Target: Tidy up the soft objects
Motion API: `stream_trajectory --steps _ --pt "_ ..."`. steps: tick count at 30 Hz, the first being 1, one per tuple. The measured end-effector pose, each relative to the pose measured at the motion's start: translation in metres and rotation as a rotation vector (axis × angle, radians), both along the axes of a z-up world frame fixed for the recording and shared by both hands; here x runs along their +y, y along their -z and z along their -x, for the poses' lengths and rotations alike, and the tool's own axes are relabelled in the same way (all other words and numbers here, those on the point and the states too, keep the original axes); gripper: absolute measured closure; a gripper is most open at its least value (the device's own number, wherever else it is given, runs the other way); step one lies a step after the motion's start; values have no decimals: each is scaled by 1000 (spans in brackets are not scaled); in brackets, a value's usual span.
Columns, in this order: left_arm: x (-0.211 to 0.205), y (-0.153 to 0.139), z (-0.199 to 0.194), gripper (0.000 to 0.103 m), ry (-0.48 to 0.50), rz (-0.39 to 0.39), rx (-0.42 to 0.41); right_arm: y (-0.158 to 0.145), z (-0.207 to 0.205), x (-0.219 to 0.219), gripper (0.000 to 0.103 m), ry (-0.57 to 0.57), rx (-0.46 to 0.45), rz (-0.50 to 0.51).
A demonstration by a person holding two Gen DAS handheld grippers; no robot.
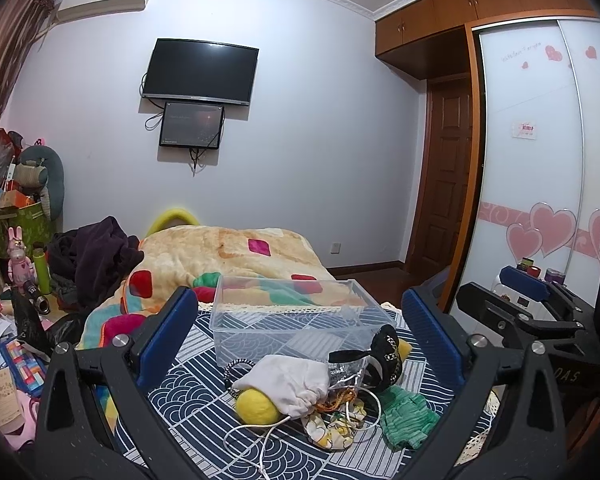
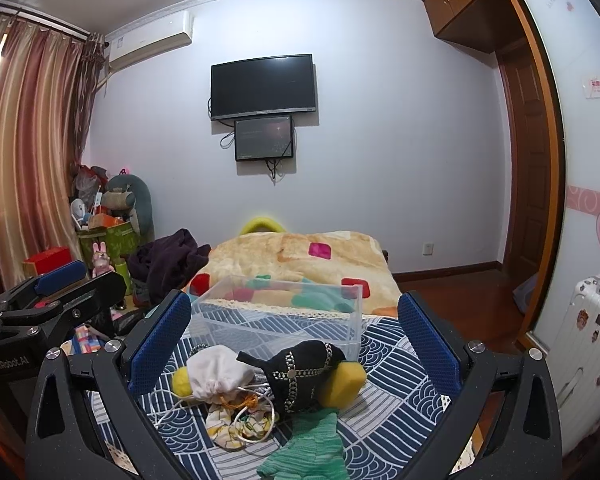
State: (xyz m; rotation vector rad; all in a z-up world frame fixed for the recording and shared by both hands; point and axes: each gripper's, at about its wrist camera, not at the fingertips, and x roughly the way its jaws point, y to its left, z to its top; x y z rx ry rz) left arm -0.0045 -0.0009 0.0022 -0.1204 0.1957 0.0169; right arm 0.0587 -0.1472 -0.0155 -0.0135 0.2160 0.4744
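Observation:
A pile of soft things lies on a blue patterned cloth (image 1: pixel 188 396): a white drawstring pouch (image 1: pixel 286 380), a yellow felt ball (image 1: pixel 257 406), a black studded pouch (image 1: pixel 386 356), a green knit piece (image 1: pixel 406 414), a yellow-flowered cloth (image 1: pixel 332 430) and a white cord (image 1: pixel 260 444). A clear plastic box (image 1: pixel 296 316) stands empty behind the pile. My left gripper (image 1: pixel 298 332) is open and empty, above and in front of the pile. My right gripper (image 2: pixel 294 336) is open and empty over the pile (image 2: pixel 276 384), with the box (image 2: pixel 280 312) behind it.
A folded fleece blanket (image 1: pixel 236 256) and dark clothes (image 1: pixel 96 260) lie beyond the box. Cluttered bags and toys (image 1: pixel 24 208) stand at the left. A wardrobe (image 1: pixel 540 160) and a white suitcase (image 2: pixel 584 340) are at the right. The other gripper shows in each view (image 1: pixel 532 312) (image 2: pixel 48 300).

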Motion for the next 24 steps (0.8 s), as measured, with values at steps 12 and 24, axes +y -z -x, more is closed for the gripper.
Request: stream_trajectory --steps 12,24 --pt "0 1 0 0 -1 -1 1 0 -2 -2 0 4 7 1" --pt "6 29 -24 0 -15 -9 79 15 -19 -3 0 2 72 25"
